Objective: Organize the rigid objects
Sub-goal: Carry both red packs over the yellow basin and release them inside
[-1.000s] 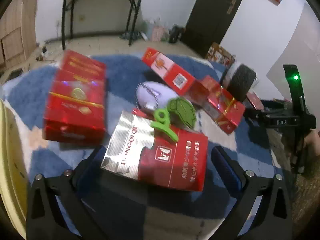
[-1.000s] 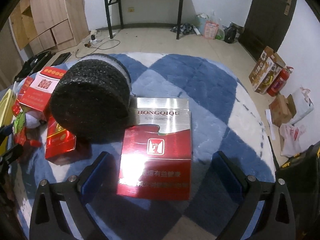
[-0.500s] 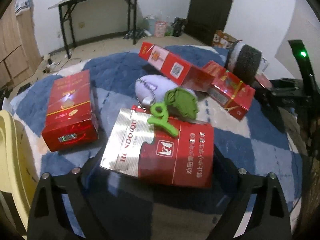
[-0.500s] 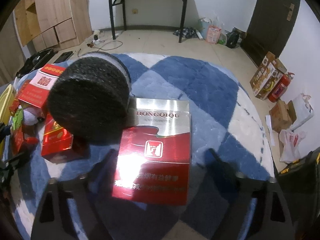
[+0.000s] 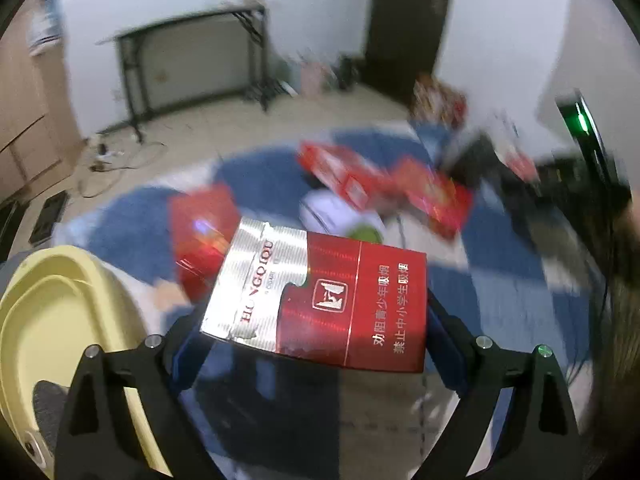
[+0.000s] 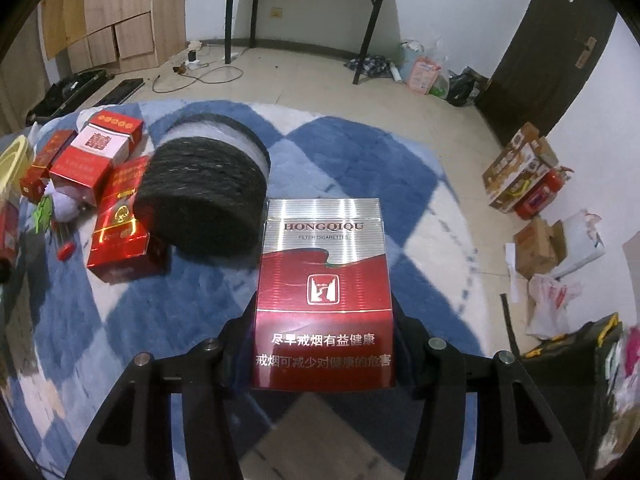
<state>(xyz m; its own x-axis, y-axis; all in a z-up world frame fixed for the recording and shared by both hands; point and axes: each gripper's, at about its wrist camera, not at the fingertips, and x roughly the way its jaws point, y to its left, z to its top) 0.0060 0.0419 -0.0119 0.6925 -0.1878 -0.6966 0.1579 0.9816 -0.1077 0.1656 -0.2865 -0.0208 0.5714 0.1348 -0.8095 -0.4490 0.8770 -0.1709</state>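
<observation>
My left gripper [image 5: 316, 332] is shut on a red and silver cigarette carton [image 5: 320, 300] and holds it lifted above the blue and white rug [image 5: 500, 280]; the view is blurred by motion. My right gripper [image 6: 324, 344] is shut on a second red and silver cigarette carton [image 6: 324, 280], raised off the rug [image 6: 360, 160]. A black yarn roll [image 6: 204, 196] lies just left of that carton. Red boxes [image 6: 120, 220] and a white plush toy [image 6: 66, 204] lie at the left of the right wrist view.
A yellow basin [image 5: 60, 320] sits at the lower left in the left wrist view, its rim also at the left edge of the right wrist view [image 6: 14, 160]. More red boxes [image 5: 384, 184] lie on the rug beyond. A black table [image 6: 304, 12] stands by the wall.
Both grippers closed on their cartons and lifted them. The left gripper swung left, bringing the yellow basin into view. The green clip is gone from the left carton.
</observation>
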